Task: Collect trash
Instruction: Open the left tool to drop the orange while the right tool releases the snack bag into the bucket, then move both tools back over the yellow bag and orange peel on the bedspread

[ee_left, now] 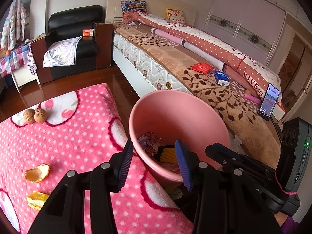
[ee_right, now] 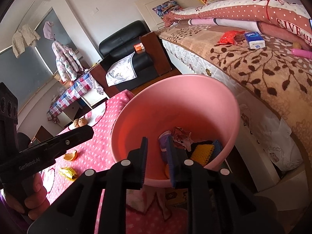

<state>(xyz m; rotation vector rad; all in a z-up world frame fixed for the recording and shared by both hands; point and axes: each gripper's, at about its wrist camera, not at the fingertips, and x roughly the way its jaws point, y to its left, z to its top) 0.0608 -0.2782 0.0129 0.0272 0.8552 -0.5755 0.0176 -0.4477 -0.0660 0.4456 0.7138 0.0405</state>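
A pink waste bin (ee_left: 175, 115) (ee_right: 171, 101) stands between a pink dotted blanket (ee_left: 64, 142) and the bed. Inside lie crumpled paper (ee_right: 182, 136) and a yellow foam net (ee_right: 202, 153). My left gripper (ee_left: 154, 152) is open and empty, its blue pads on either side of the bin's near rim. Over the same rim my right gripper (ee_right: 157, 148) is open by a narrow gap with nothing between the pads. An orange peel (ee_left: 37, 172) (ee_right: 71, 155), a yellow wrapper (ee_left: 37, 199) (ee_right: 68, 172) and two walnuts (ee_left: 35, 115) lie on the blanket.
The bed (ee_left: 195, 74) carries a red packet (ee_left: 200, 67), a blue tissue pack (ee_left: 221, 77) and a propped phone (ee_left: 269, 101). A black armchair (ee_left: 72, 44) stands at the back. A hand (ee_right: 33, 195) holds the left gripper's handle.
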